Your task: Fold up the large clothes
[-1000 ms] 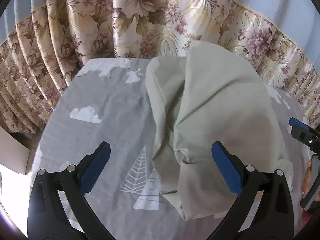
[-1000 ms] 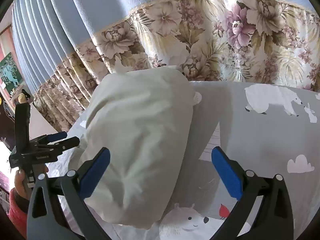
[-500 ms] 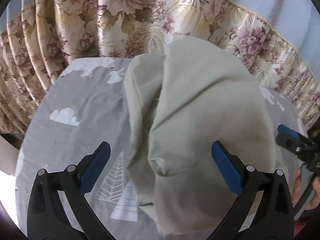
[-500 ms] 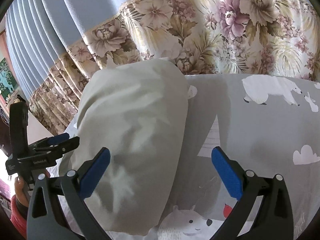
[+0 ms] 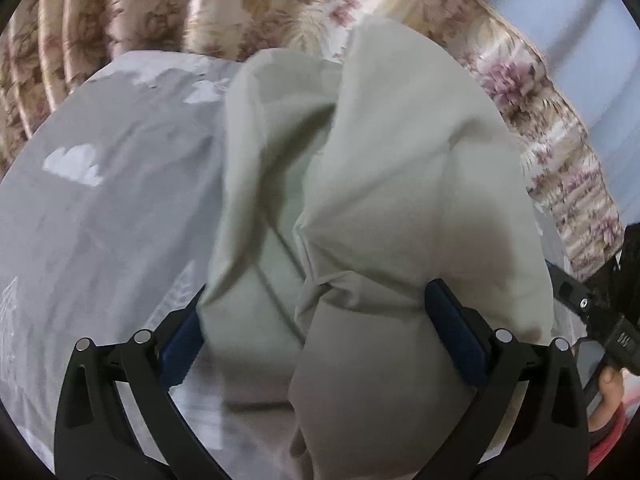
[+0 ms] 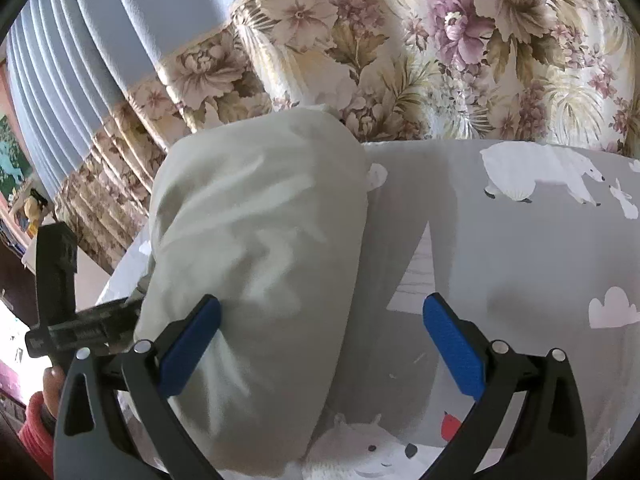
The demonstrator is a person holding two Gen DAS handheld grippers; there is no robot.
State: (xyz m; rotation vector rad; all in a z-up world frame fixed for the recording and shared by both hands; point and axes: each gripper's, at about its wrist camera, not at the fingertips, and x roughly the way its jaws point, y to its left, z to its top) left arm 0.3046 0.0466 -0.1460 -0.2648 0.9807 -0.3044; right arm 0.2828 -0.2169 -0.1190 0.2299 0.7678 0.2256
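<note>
Pale green garment (image 5: 400, 184) lies bunched in a tall, loose heap on the grey printed bedsheet (image 5: 112, 208), running from the near edge toward the far edge under the floral curtain (image 6: 460, 60); in the right wrist view the same garment (image 6: 256, 264) sits on the left part of the sheet (image 6: 520, 248), its far end close to the curtain side. Cloth looks light, soft and limp, with deep creases and a rolled fold near the front; it will likely sag and slide on itself, so no fold holds unless an edge is pinned. Best purchase, by my judgement: a hem or corner at the near end, where a seam line shows, rather than the puffed middle. Left gripper (image 5: 320, 332) stands wide, the heap's near end filling the gap between the blue pads (image 5: 456, 336); both pads look to touch or just overlap cloth, but nothing is clamped. Right gripper (image 6: 320, 344) also wide: its left pad (image 6: 188, 344) rests against the garment's side, the right pad over bare sheet, holding nothing. A hand (image 5: 608, 392) in a red sleeve shows at the right margin of the left view. Folding seems barely begun.
</note>
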